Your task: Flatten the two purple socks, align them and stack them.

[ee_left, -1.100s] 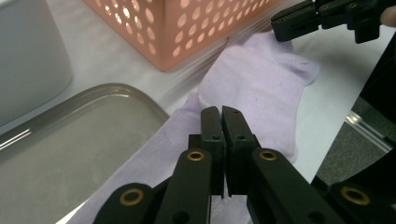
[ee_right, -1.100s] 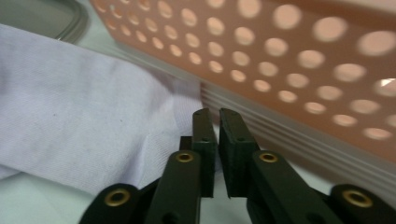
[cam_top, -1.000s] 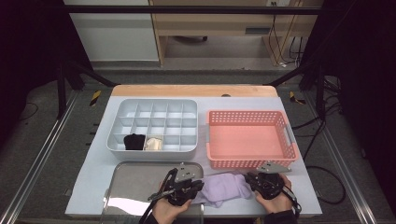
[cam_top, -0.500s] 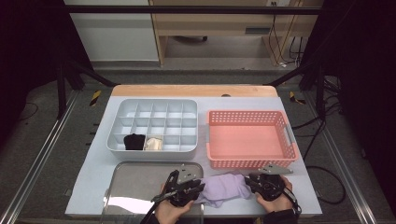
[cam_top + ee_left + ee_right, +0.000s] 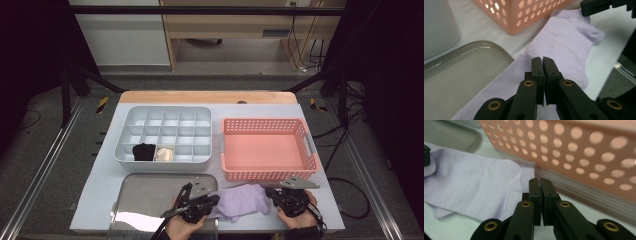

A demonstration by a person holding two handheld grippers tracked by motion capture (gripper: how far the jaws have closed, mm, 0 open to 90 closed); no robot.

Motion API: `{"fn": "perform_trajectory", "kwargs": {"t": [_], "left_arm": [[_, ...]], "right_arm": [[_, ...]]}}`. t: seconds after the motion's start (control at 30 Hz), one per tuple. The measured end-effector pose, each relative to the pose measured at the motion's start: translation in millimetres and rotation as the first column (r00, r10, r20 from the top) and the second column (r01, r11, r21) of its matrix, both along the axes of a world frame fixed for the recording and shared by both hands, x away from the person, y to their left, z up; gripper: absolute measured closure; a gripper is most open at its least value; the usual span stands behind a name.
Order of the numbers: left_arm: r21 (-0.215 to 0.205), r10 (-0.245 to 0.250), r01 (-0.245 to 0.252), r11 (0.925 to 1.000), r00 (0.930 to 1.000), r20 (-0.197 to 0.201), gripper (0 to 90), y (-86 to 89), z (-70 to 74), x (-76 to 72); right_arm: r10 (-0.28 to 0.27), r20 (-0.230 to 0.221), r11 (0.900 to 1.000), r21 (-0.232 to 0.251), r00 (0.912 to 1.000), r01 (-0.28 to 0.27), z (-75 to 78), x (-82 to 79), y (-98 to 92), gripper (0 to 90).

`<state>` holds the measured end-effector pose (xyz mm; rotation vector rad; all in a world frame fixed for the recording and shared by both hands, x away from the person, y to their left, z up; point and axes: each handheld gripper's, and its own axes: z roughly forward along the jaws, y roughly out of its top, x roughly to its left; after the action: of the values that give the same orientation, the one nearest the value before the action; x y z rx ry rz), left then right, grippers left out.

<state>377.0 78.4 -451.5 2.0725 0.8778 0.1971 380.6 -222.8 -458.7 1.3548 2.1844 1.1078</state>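
Sock: lavender, flat on the counter, bottom centre, below the basket.
Left hand-held gripper: just pinched together on the sock.
Right hand-held gripper: likewise, at the sock's edge.
Risk: thin pinches may slip when lifted.

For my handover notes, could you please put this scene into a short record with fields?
work in hand: lilac sock flat at the table's near edge, partly on the tray
left gripper: jaws just closed, pinching the sock's left part
right gripper: jaws just closed, at the sock's right edge; grip on the cloth unclear
basket: pink, nothing in it
organiser: grey, black item and cream item in front-row compartments
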Motion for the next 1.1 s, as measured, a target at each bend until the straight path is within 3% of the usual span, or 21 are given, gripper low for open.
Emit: {"fn": "perform_trajectory", "kwargs": {"t": [0.2, 0.47, 0.87, 1.1], "left_arm": [[-0.019, -0.004, 0.004, 0.9998, 0.9999, 0.016, 87.5, 9.2, 12.4, -1.9], [-0.022, 0.027, -0.027, 0.9994, 0.9993, 0.024, 87.5, 33.2, 19.9, -1.4], [-0.028, 0.088, -0.088, 0.9957, 0.9961, 0.002, 87.5, 80.0, 14.6, 1.8], [-0.014, 0.102, -0.102, 0.9947, 0.9947, -0.018, 87.5, 95.4, 7.1, 1.1]], "right_arm": [[0.029, 0.043, 0.999, 0.034, 0.9987, -0.03, 14.0, -5.8, 5.9, 88.7], [0.074, 0.055, 0.995, 0.068, 0.9957, -0.078, 22.0, -8.1, 17.6, 88.7], [0.155, 0.055, 0.982, 0.098, 0.9864, -0.16, 25.7, -10.6, 47.2, 88.8], [0.204, 0.031, 0.974, 0.092, 0.9786, -0.206, 18.5, -10.4, 66.5, 88.8]]}}
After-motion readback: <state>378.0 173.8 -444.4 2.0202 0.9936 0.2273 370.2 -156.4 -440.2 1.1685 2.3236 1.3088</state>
